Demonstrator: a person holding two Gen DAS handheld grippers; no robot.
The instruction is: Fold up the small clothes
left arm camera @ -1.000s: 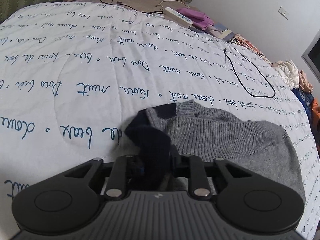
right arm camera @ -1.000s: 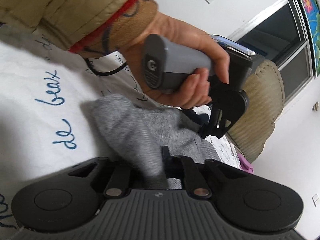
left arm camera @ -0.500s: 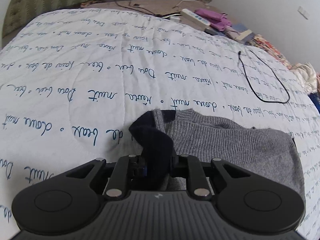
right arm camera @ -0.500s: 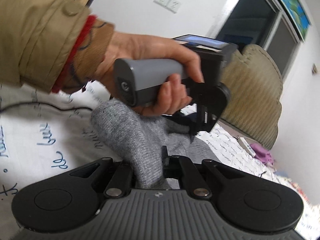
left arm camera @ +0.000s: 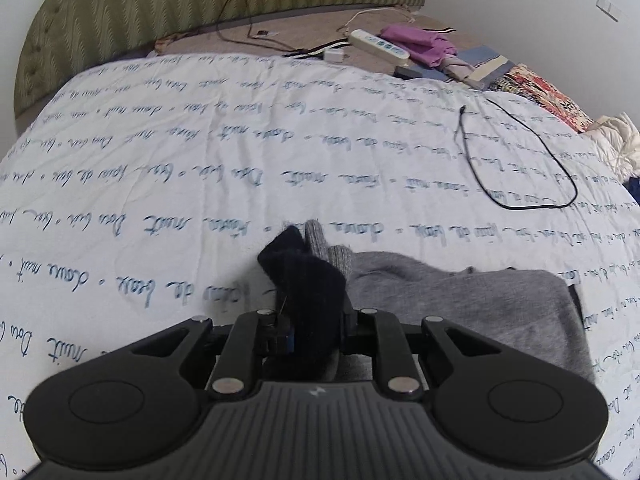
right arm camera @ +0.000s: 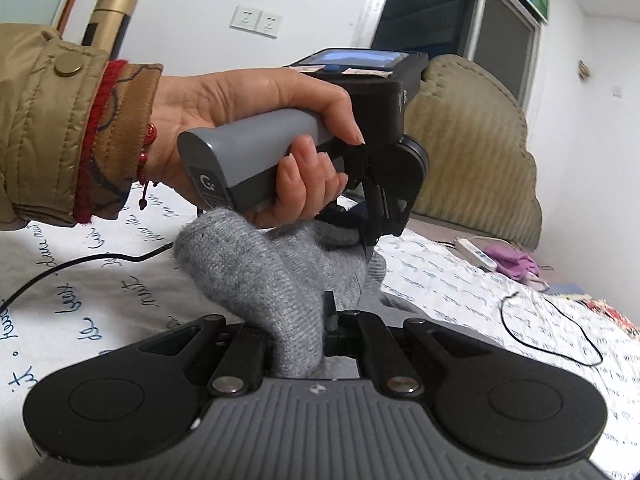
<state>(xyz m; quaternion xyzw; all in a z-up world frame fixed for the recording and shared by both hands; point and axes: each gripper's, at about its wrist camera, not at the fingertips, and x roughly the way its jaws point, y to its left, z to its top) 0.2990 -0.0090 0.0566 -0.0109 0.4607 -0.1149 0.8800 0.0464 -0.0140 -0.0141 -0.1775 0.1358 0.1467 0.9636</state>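
A small grey knit sweater [left arm camera: 460, 296] with dark navy trim [left arm camera: 308, 280] lies on the white bedspread [left arm camera: 200, 184]. My left gripper [left arm camera: 310, 332] is shut on the navy edge of the sweater, holding it up off the bed. My right gripper [right arm camera: 298, 344] is shut on a grey part of the sweater [right arm camera: 260, 276], which bunches up in front of it. In the right wrist view the left gripper [right arm camera: 384, 208] and the hand holding it [right arm camera: 256, 120] are just beyond the lifted cloth.
A black cable loop [left arm camera: 520, 160] lies on the bedspread to the right. A power strip [left arm camera: 378, 44], purple cloth [left arm camera: 416, 42] and other items sit near the green headboard [left arm camera: 200, 4]. Piled clothes [left arm camera: 616, 144] lie at the right edge.
Both grippers have lifted and carried the sweater edge toward the headboard. The sweater has bunched and folded over itself. The right view has tilted upward, showing more of the room.
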